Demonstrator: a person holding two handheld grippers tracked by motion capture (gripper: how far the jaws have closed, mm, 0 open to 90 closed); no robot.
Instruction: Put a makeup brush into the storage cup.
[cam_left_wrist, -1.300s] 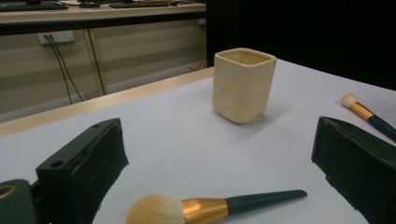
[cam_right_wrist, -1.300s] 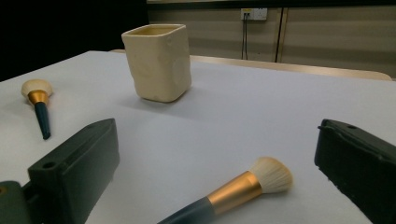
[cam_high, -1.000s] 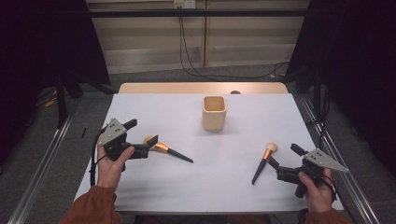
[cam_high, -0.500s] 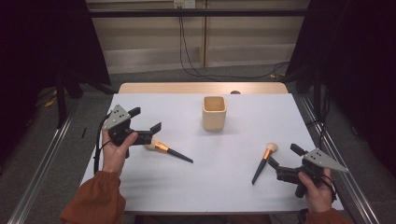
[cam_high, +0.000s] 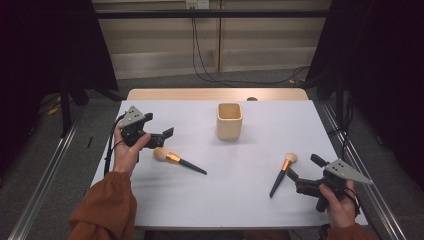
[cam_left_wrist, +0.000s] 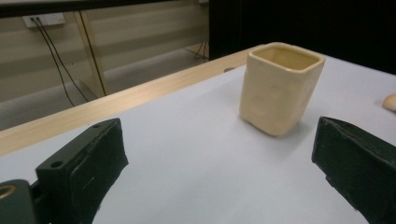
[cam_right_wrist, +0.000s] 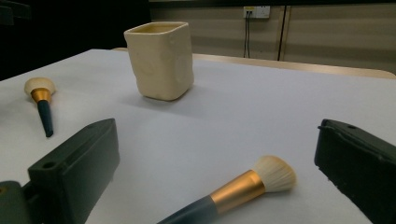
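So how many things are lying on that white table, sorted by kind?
Makeup brushes: 2, one near the left gripper, one near the right gripper
Cream cups: 1
Total: 3

R gripper view: near brush (cam_right_wrist: 233, 193) handle cut off at bottom edge. L gripper view: brush head (cam_left_wrist: 390, 102) cut by right edge. Cup (cam_high: 229, 120) inside too dim to tell.

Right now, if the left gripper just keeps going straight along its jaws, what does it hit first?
Probably the cream cup. In the left gripper view, the left gripper has open jaws with only bare white table between them, and the cup stands ahead, slightly right of centre. Depth is unclear, so it might pass just left of it.
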